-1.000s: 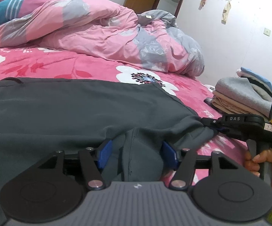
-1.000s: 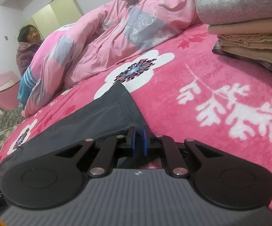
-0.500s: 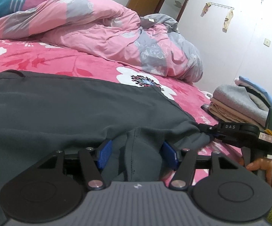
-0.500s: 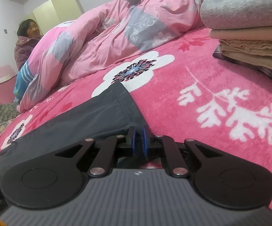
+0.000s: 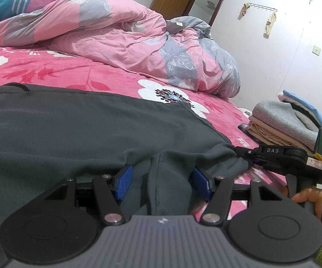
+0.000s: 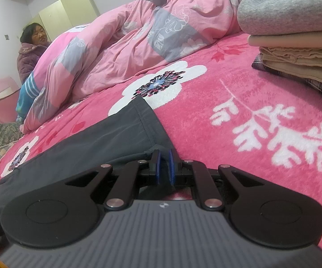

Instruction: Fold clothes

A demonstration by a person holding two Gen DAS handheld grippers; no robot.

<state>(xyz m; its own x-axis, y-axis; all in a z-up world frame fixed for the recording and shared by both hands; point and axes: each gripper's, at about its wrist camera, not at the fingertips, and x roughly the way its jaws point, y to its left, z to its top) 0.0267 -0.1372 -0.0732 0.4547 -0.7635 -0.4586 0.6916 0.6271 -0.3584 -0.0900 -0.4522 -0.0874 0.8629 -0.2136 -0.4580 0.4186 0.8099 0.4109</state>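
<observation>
Item, dark grey garment (image 5: 89, 129), soft, light, limp, spread on my pink bed (image 6: 205, 120) beside the folded pile (image 5: 279, 125): right gripper (image 6: 164, 167) pinches its corner hem, left gripper (image 5: 158, 182) half-wide around a loose fold.

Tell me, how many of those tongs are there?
2. The left tongs are at the bottom of the left view, their jaws apart with a fold of the dark grey garment between them. The right tongs pinch the garment's corner, further right.
</observation>
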